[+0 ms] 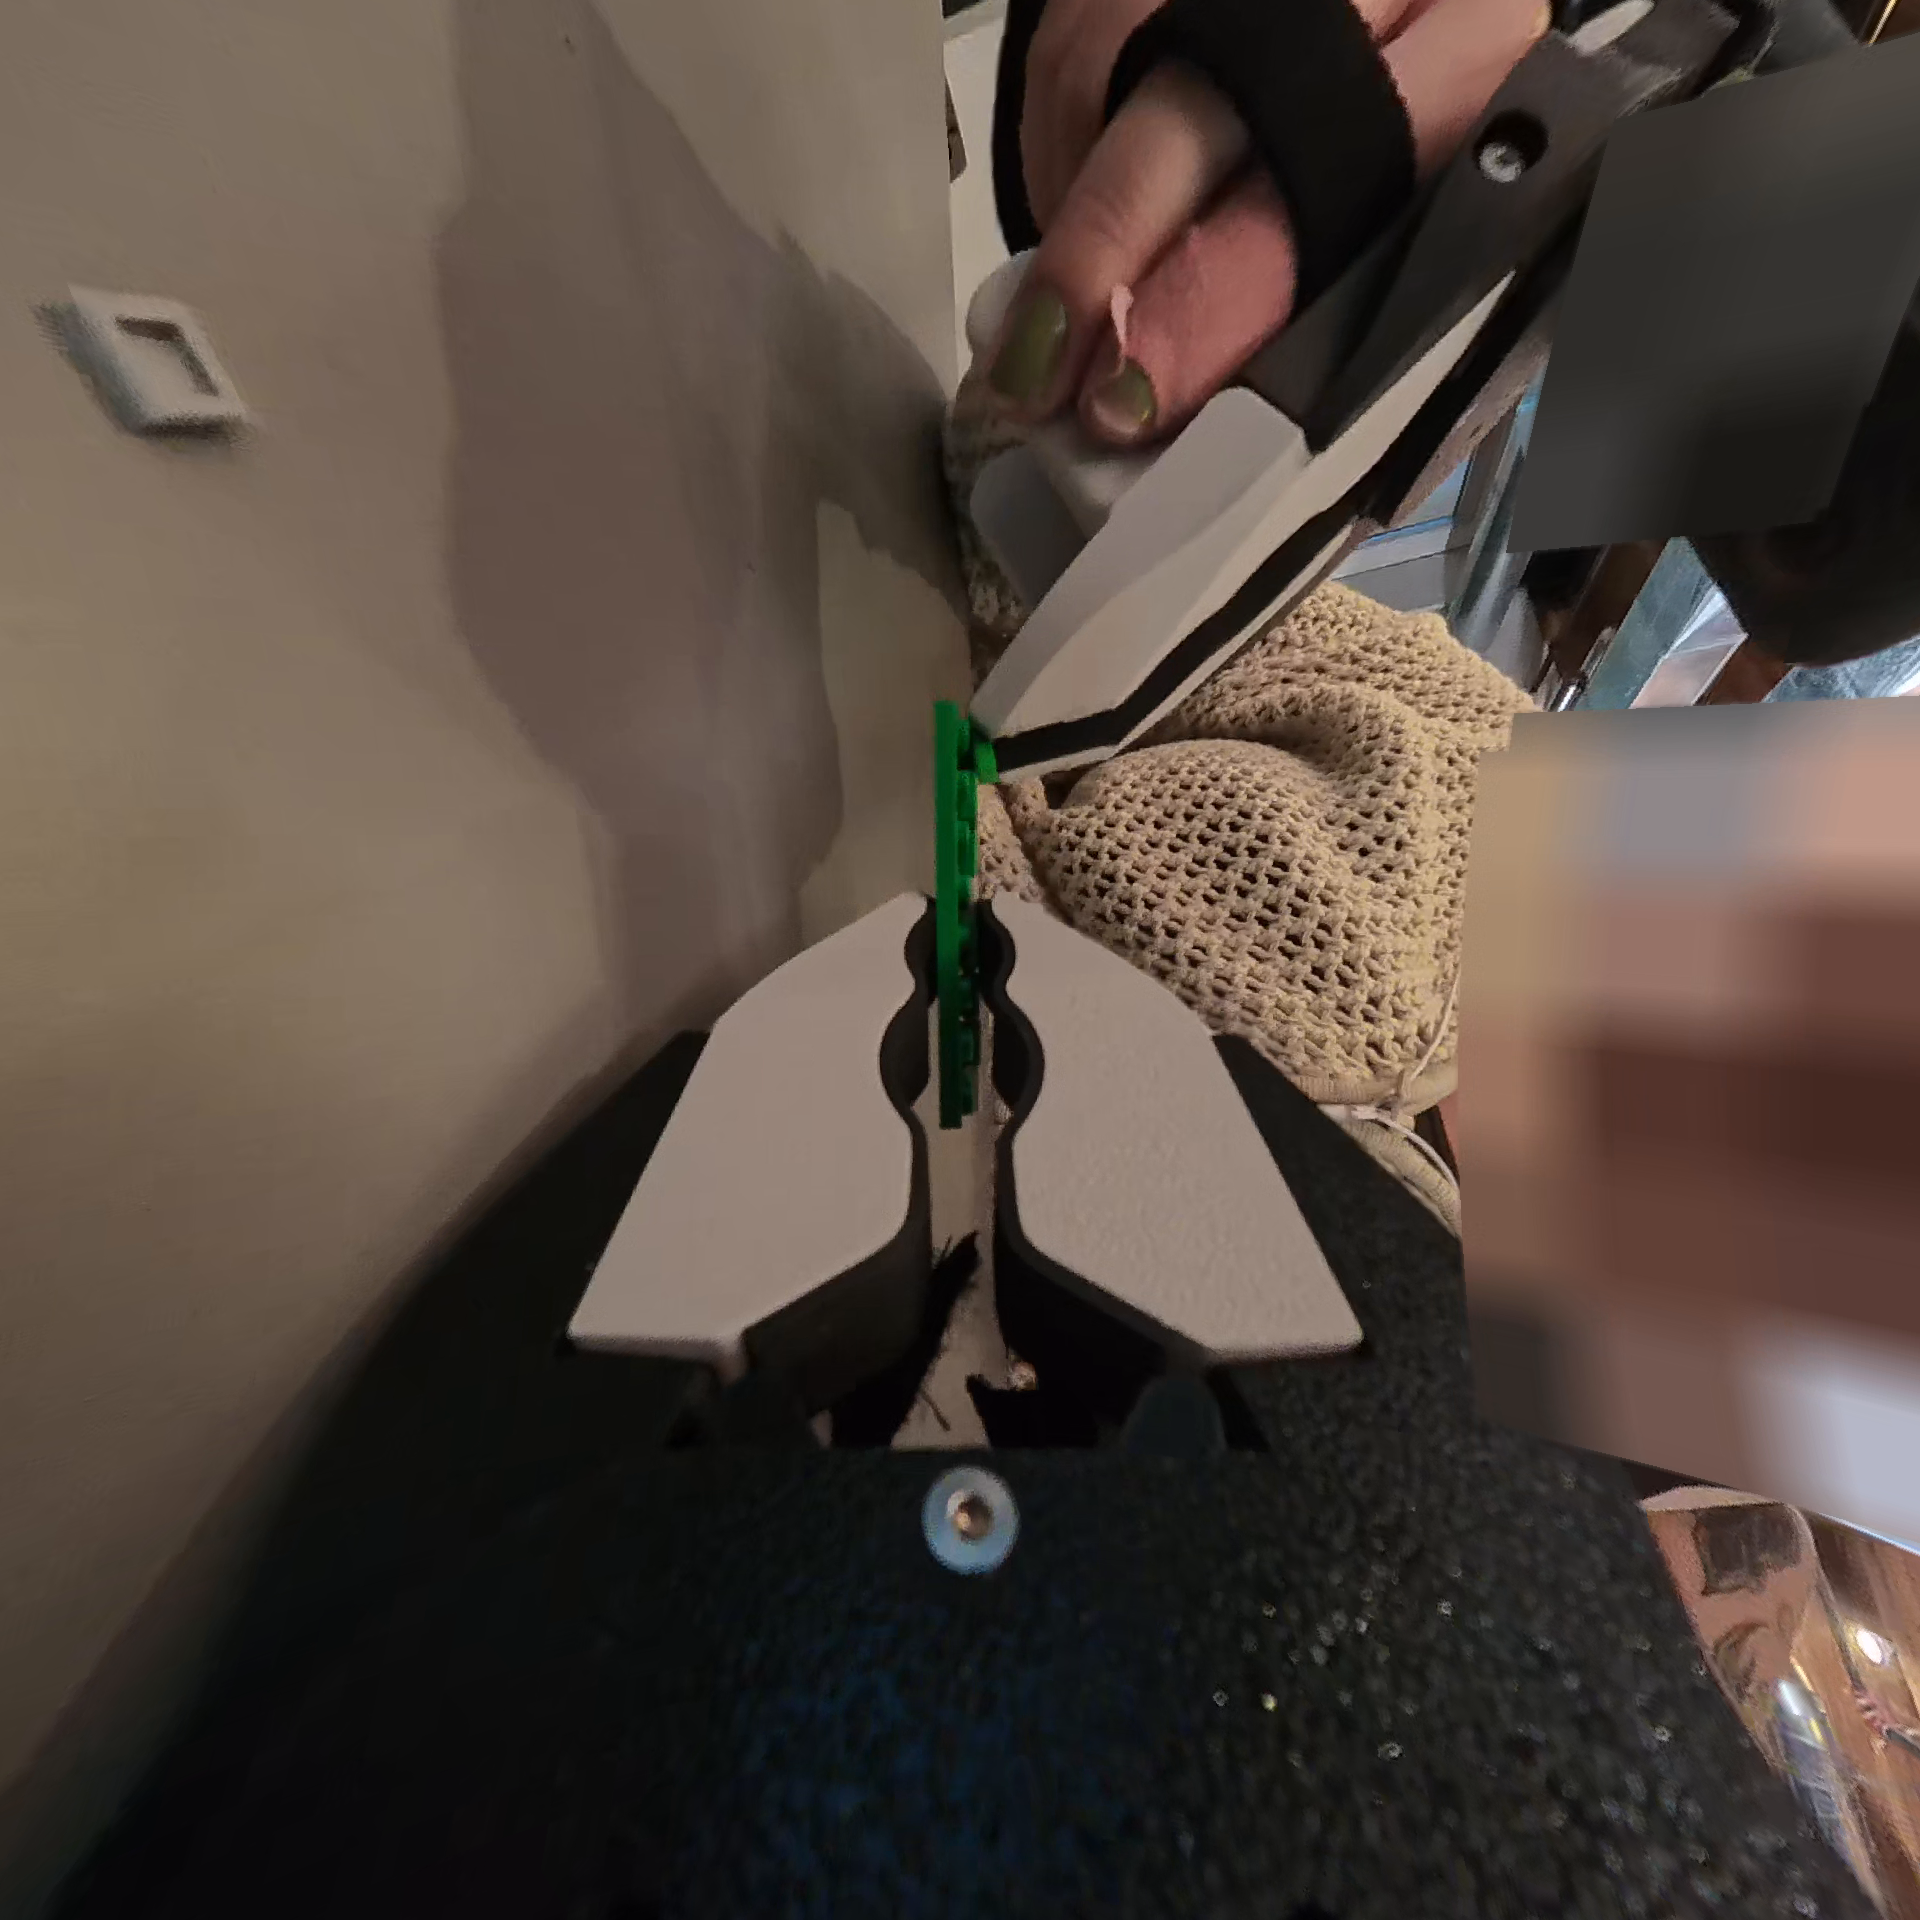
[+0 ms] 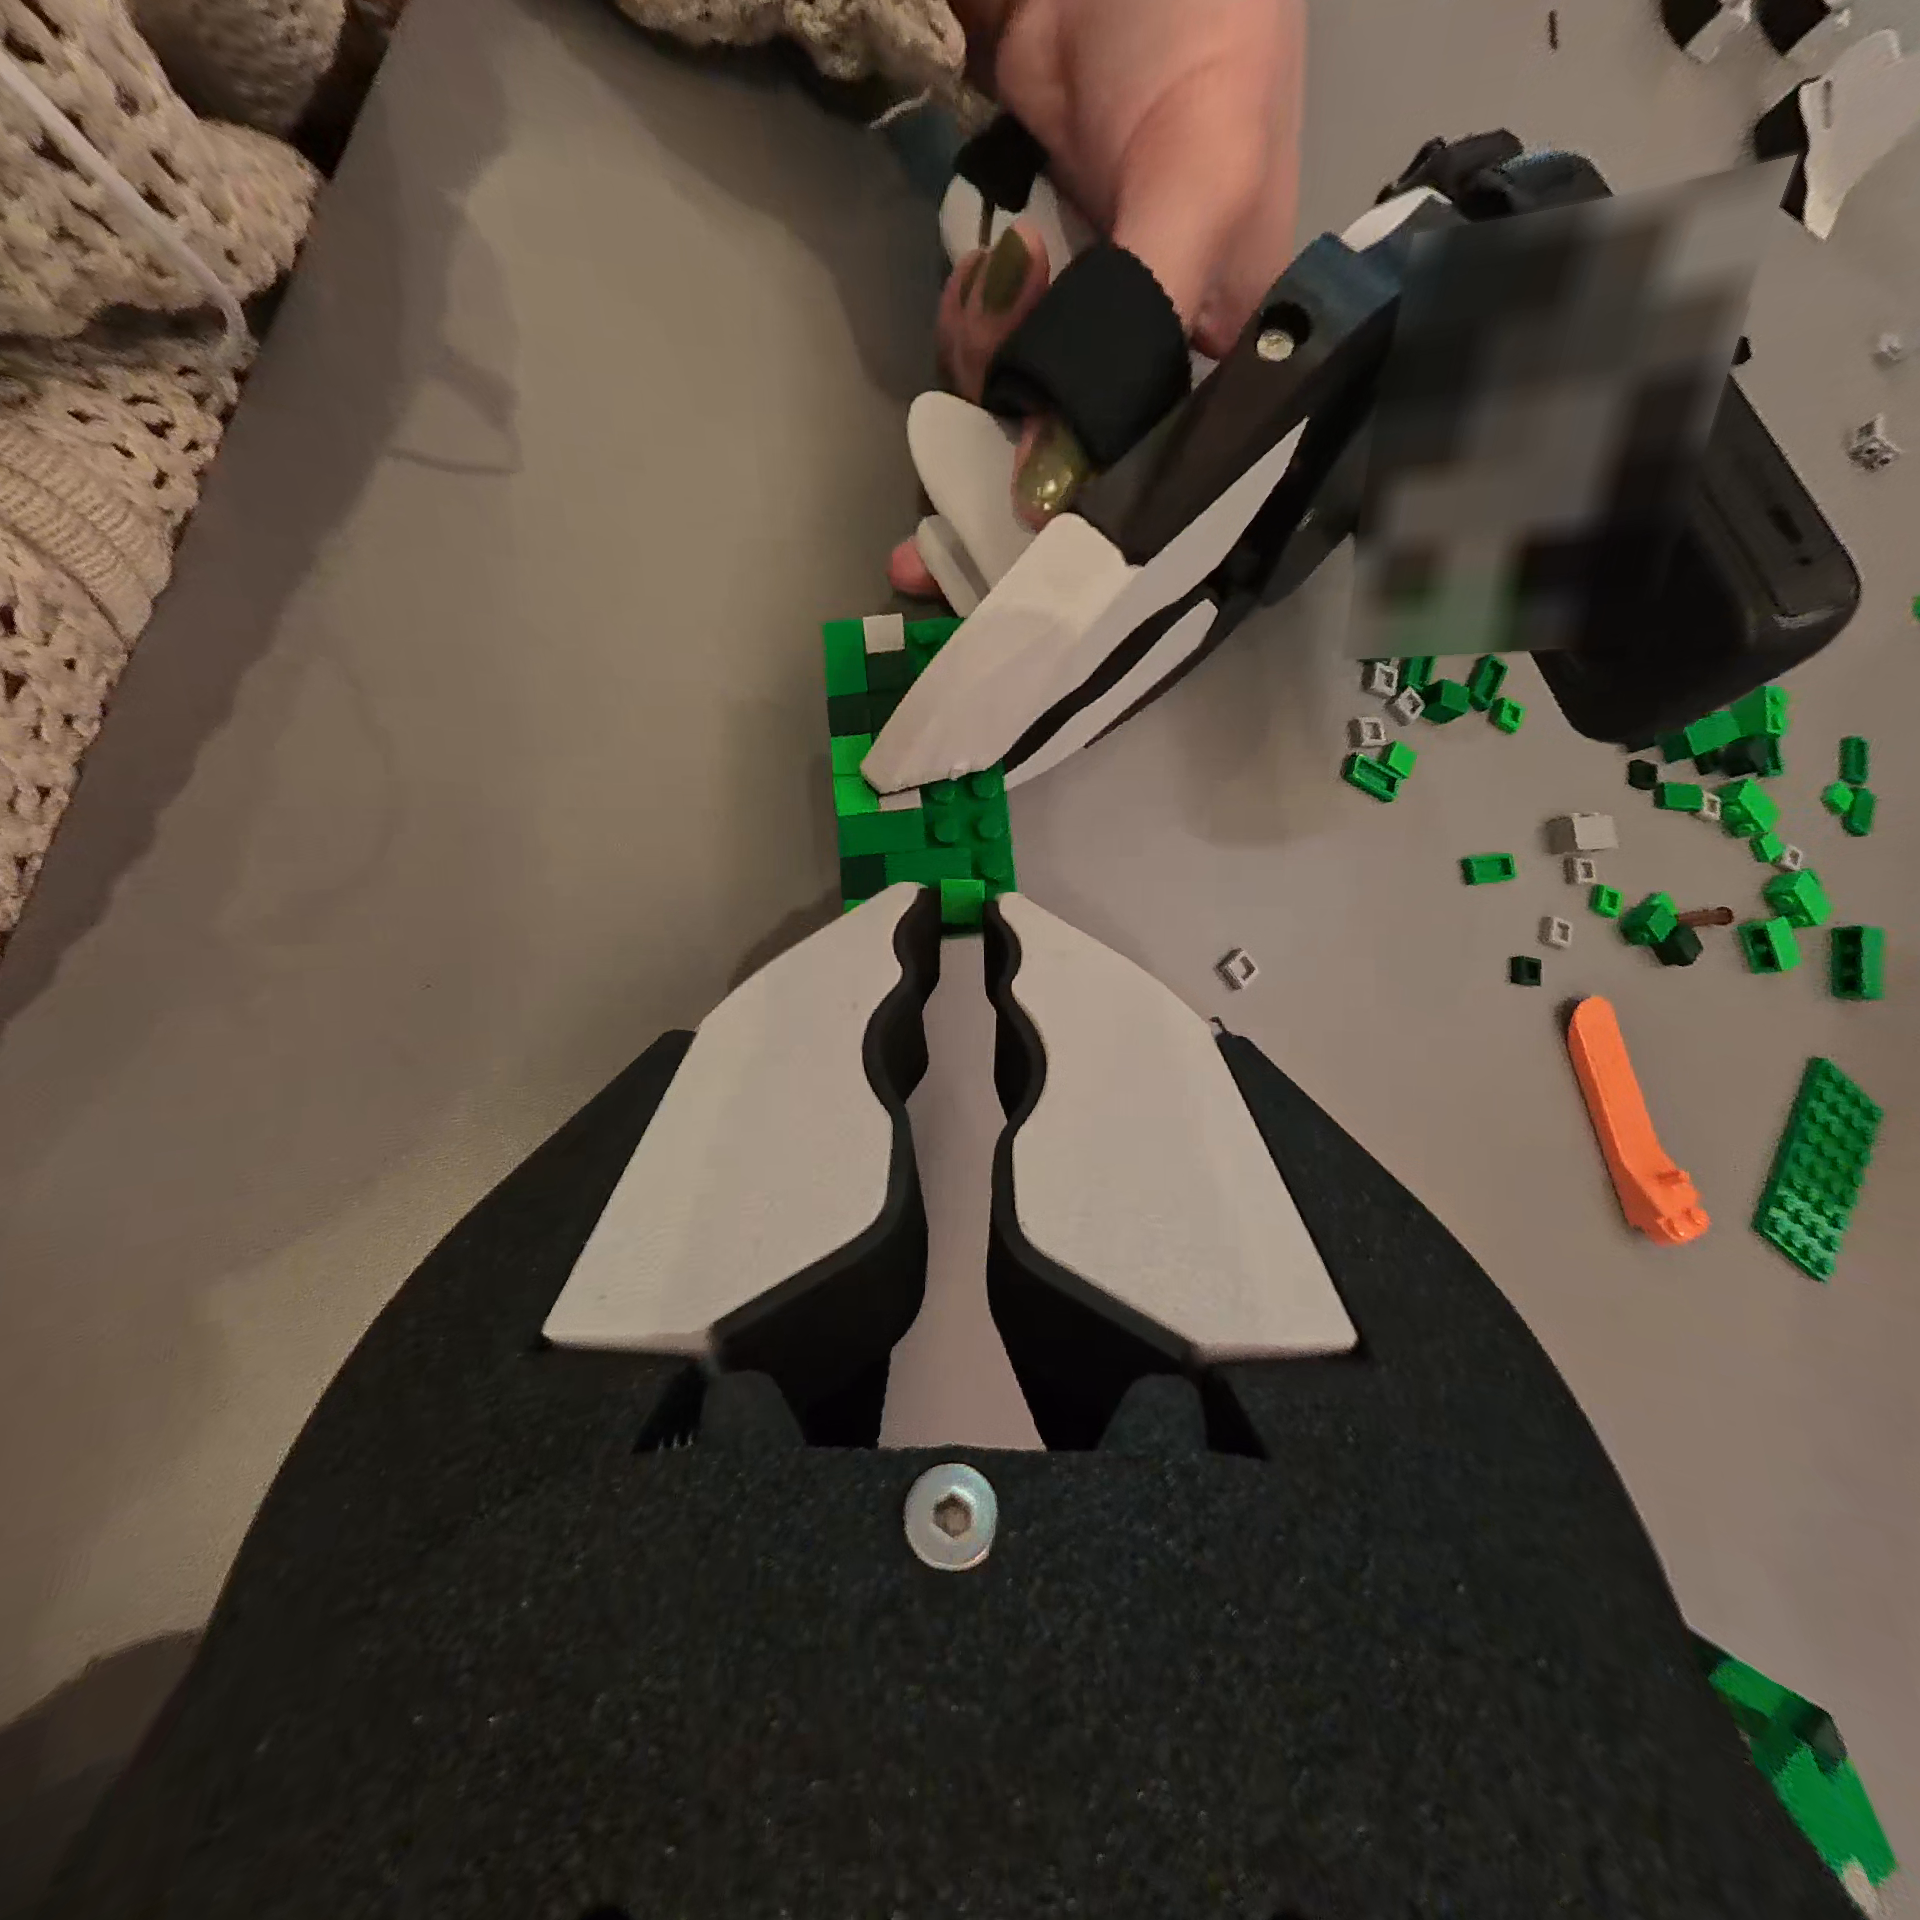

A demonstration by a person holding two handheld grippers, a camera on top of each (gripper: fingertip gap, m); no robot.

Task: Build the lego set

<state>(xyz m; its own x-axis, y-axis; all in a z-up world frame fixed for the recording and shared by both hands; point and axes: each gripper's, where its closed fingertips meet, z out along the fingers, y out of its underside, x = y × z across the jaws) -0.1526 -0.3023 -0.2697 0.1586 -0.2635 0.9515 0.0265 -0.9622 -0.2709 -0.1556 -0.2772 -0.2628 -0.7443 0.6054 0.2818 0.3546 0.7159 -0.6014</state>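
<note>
A green studded plate (image 2: 977, 821), partly covered with green tiles and one grey tile, is held above the grey table. My left gripper (image 1: 954, 914) is shut on it, and the left wrist view shows the plate (image 1: 948, 810) edge-on between the fingers. In the right wrist view the left gripper (image 2: 925, 774) reaches in from the upper right, over the plate. My right gripper (image 2: 961, 914) is shut on a small green brick (image 2: 961, 902) that touches the plate's near edge. The right gripper (image 1: 987, 743) shows in the left wrist view, tip against the plate's far end.
Several loose green and grey bricks (image 2: 1714, 790) lie on the table at the right, with an orange brick separator (image 2: 1631, 1122) and a second green plate (image 2: 1818, 1174). A beige knitted sleeve (image 2: 83, 416) lies along the left edge. A small white square frame (image 1: 156, 364) lies on the table. Less than 4 cm separates the two grippers' tips. My right gripper's tips are some 20 centimeters from the orange brick separator (image 2: 1631, 1122).
</note>
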